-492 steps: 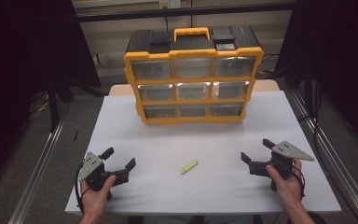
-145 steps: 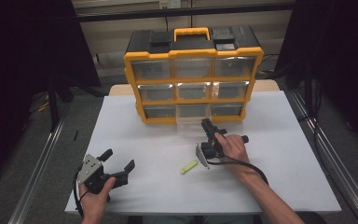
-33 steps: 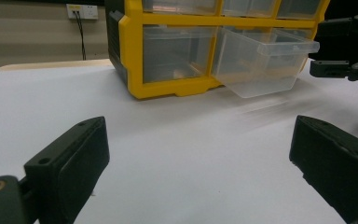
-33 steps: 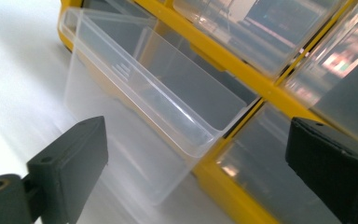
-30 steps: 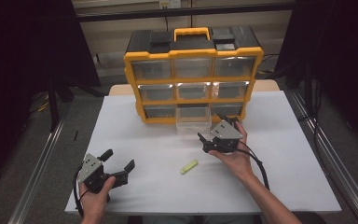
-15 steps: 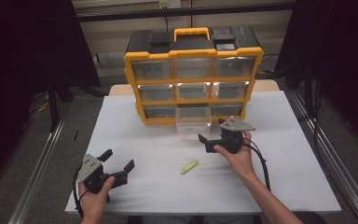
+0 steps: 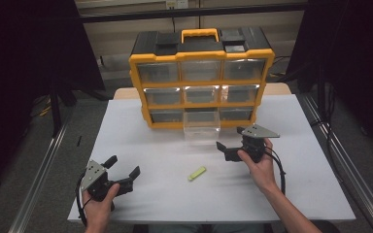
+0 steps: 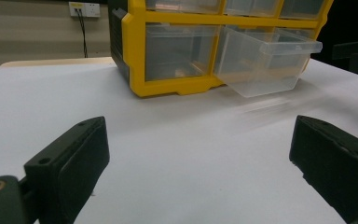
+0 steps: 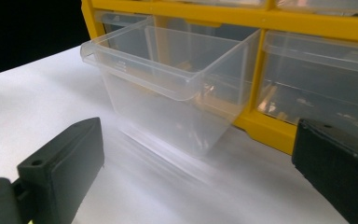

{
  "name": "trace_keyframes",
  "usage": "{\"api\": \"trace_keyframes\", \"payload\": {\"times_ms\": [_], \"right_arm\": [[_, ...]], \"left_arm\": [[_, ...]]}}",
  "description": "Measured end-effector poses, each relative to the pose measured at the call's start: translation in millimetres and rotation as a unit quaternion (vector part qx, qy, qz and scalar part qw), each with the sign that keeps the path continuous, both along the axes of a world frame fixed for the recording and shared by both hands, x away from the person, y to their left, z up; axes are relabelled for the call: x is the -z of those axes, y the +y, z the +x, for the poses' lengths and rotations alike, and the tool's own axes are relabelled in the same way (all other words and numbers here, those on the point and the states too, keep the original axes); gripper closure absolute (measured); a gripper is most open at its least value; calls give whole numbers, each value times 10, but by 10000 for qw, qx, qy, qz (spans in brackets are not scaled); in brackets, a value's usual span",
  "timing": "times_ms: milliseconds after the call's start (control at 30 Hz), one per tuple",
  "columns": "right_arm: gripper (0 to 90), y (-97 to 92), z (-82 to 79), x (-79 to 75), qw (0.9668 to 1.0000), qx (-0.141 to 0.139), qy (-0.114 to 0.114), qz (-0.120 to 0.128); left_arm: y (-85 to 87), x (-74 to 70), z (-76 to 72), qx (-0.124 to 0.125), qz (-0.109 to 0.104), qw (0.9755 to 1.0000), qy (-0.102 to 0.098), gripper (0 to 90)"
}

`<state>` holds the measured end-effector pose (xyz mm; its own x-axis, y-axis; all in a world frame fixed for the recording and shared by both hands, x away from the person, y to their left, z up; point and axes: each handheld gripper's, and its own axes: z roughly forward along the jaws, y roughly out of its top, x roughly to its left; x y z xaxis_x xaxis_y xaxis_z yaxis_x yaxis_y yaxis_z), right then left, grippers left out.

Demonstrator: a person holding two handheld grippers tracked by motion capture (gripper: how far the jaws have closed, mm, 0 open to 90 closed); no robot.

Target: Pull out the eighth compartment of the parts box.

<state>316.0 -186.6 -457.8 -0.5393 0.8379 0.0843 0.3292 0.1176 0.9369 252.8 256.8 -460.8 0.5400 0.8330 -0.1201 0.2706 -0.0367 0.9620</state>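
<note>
The right gripper had drawn back from the pulled-out clear plastic bottom-middle drawer, jaws spread and empty; the drawer sat just ahead.

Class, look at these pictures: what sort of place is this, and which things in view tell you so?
Probably a lab or workshop bench set up for recording. A white table holds a yellow parts organizer with one clear drawer pulled out, and metal rails run along the floor on both sides.
</note>
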Motion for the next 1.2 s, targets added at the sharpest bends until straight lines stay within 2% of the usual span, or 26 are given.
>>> {"api": "trace_keyframes", "payload": {"times_ms": [33, 167, 233, 367, 400, 467, 567, 767, 1067, 1200], "right_arm": [[18, -14, -11, -4, 10000, 13, 10, 33], [18, -90, -54, -8, 10000, 10, 55, 31], [18, -131, -85, -7, 9999, 64, 80, 29], [18, -198, -129, -11, 9999, 110, 85, 75], [18, -209, -140, -12, 9999, 133, 79, 66], [18, -243, -164, -14, 9998, 145, 105, 49], [17, -303, -211, -25, 9996, 263, 82, 78], [17, -435, -303, -31, 9991, 412, 71, 62], [16, -602, -430, -7, 9980, 613, 119, 71], [16, -674, -503, 20, 9973, 702, 177, 92]], "left_arm": [[-5, 2, 0, -17, -49, 10000, 4, 49], [3, -4, -9, -15, 5, 10000, -1, 49], [-10, -3, -10, -51, -65, 10000, -5, 49], [8, -7, -13, -31, 10, 10000, 3, 49], [2, -5, -14, -61, -66, 10000, 7, 49], [17, -10, -15, -54, -31, 10000, -3, 48], [20, -17, -13, -77, -95, 9999, -24, 48], [34, -11, -8, -77, -75, 9999, 3, 48], [58, 14, 0, -108, -90, 9999, 94, 47], [71, -3, -12, -101, -123, 9998, 73, 45]]}}
